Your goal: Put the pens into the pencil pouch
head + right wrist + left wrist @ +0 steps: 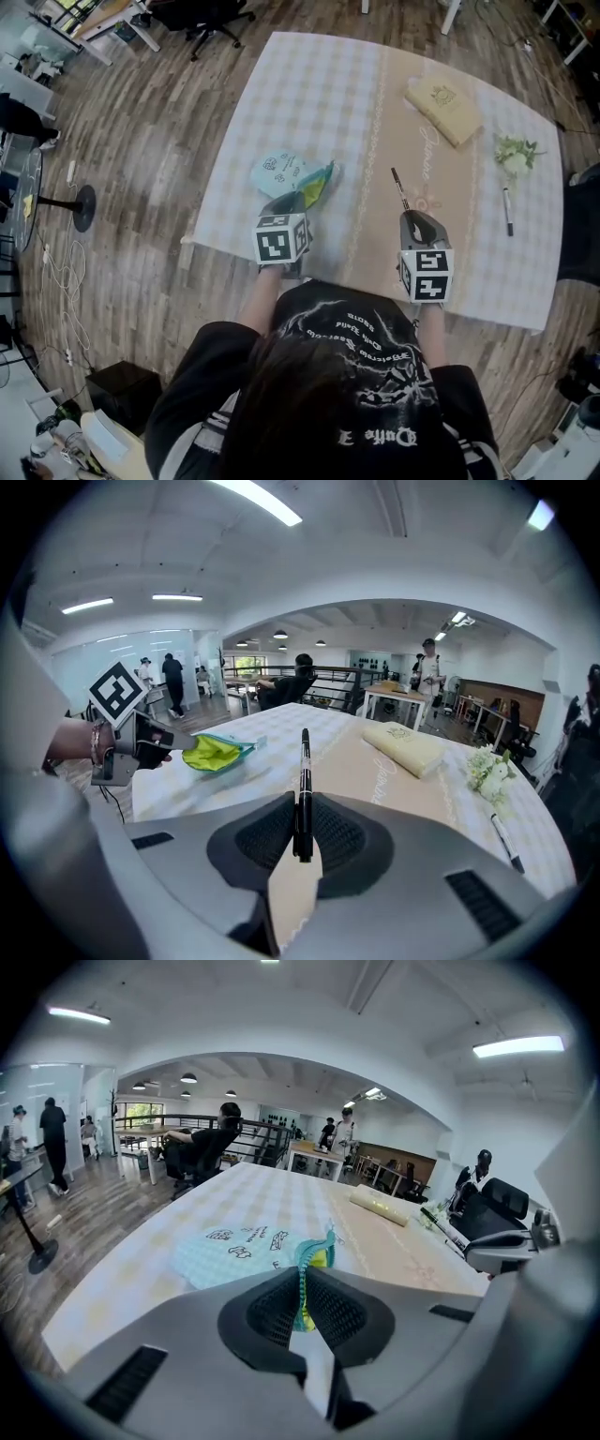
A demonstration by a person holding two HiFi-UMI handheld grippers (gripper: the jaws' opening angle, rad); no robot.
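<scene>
The left gripper point(302, 1288) pinches the pencil pouch point(281, 172) by its zipper edge, left of centre, hiding its near end. The right gripper point(302, 829) clamps 1 pen point(304, 761); a second pen point(507, 212) lies far right on the surface point(309, 84).

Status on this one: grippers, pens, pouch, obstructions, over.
Left gripper shut on pouch edge, mouth open. Right gripper shut on black pen. Second pen on table by flowers. Nothing between pen and pouch.

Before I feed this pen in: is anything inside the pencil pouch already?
Through the mouth of the pencil pouch only its yellow-green lining shows. The teal fabric covers the deeper part, so that is unseen.
</scene>
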